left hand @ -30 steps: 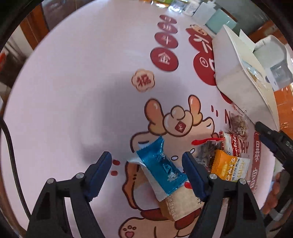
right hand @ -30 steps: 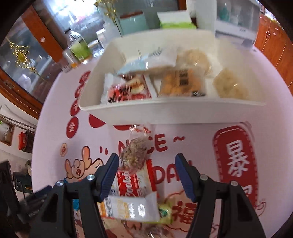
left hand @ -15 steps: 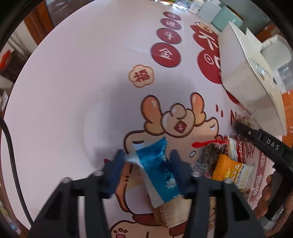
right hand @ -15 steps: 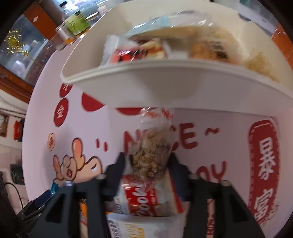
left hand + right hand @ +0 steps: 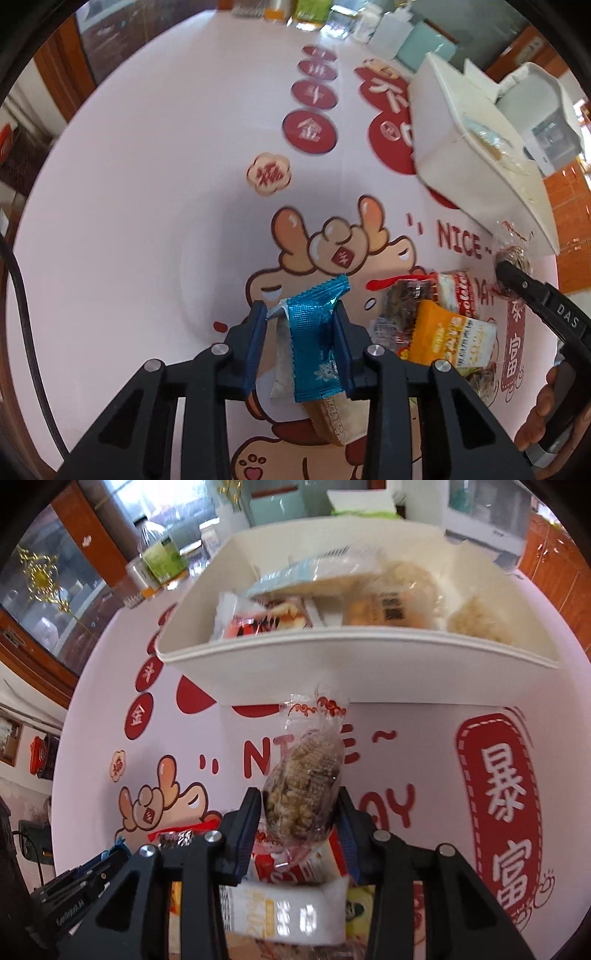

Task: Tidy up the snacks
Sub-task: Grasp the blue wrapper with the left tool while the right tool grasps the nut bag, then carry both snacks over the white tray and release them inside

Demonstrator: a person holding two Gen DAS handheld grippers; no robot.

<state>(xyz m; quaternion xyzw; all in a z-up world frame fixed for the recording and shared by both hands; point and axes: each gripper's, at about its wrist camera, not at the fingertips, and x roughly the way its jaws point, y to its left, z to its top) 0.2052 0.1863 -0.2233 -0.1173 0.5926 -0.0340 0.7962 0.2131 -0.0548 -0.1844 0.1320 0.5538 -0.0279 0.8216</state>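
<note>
While the lower part of each view is blocked by the black gripper frames, the grasps themselves are legible. At the left, the left gripper [image 5: 300, 334] has its blue-padded fingers [image 5: 255, 343] drawn in against a blue foil snack packet [image 5: 314, 343], pinching it across its width; a silver-white wrapper [image 5: 279, 360] lies partly behind the packet and cannot be identified. A tan packet [image 5: 334, 424] below it is half covered by the near finger. Right of that grasp sits the loose pile on the pink printed tablecloth [image 5: 147, 221]: a dark clear-wrapped snack [image 5: 404, 299], an orange packet [image 5: 437, 338] and a red-and-white cookie packet [image 5: 456, 291], overlapping so that none shows whole.

Further right, the right gripper [image 5: 300, 814] pinches a clear bag of brown nut clusters [image 5: 304, 797] between its fingers, the bag's crimped top standing up toward the far side. Beneath it a white-and-yellow packet [image 5: 284, 912] is blurred and its print unreadable.

Beyond, at the far side, the white bin [image 5: 332, 653] holds several wrapped snacks; its near wall hides their lower halves, and motion blur prevents naming them. At the far right of the left view, a hand [image 5: 546, 417] is cut off by the frame edge.
</note>
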